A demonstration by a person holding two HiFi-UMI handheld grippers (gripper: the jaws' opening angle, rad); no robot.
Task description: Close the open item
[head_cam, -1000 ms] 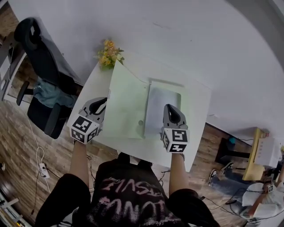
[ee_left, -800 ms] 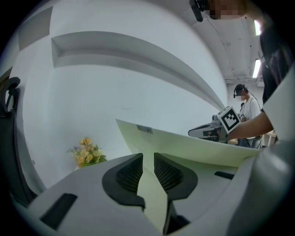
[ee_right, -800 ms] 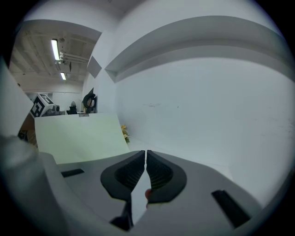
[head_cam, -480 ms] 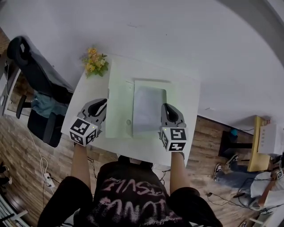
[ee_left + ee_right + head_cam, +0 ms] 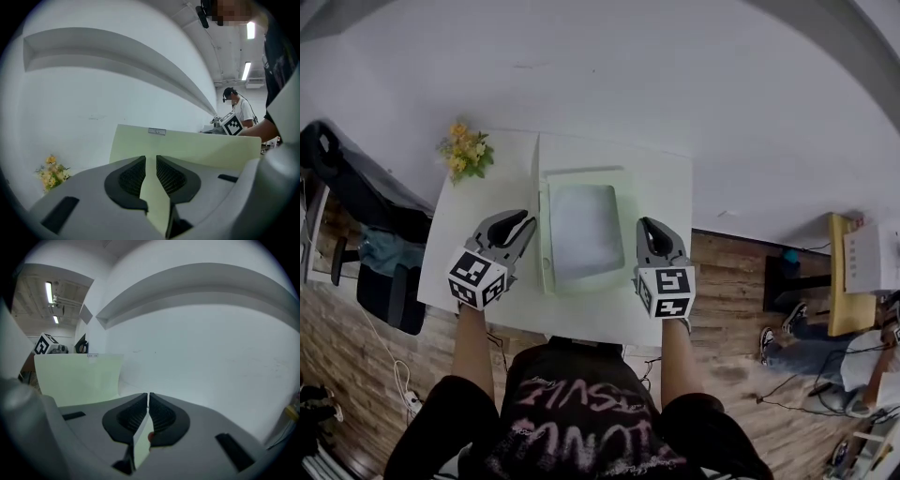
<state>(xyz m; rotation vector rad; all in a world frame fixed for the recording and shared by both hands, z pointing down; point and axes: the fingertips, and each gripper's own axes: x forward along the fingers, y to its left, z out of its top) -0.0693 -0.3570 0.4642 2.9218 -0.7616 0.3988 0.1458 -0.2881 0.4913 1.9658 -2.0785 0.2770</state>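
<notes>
Swinging the folder cover [image 5: 197,147] over slowly is the trick imo. Left gripper [image 5: 525,225] fingers are clamped on its upright edge, while right gripper [image 5: 646,227] fingers pinch the folder [image 5: 581,234] base edge so it shouldn't slide on the surface [image 5: 670,187].

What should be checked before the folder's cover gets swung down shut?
1. Left gripper jaws shut on the cover: ok.
2. Right gripper jaws shut on the folder at its right edge: ok.
3. Cover raised, roughly upright over the left side: ok.
4. Paper lies flat inside the folder, within its edges: ok.
5. Flowers stand apart at the table's far left corner, away from the cover: ok.
6. Any clasp lined up: cannot tell.
</notes>
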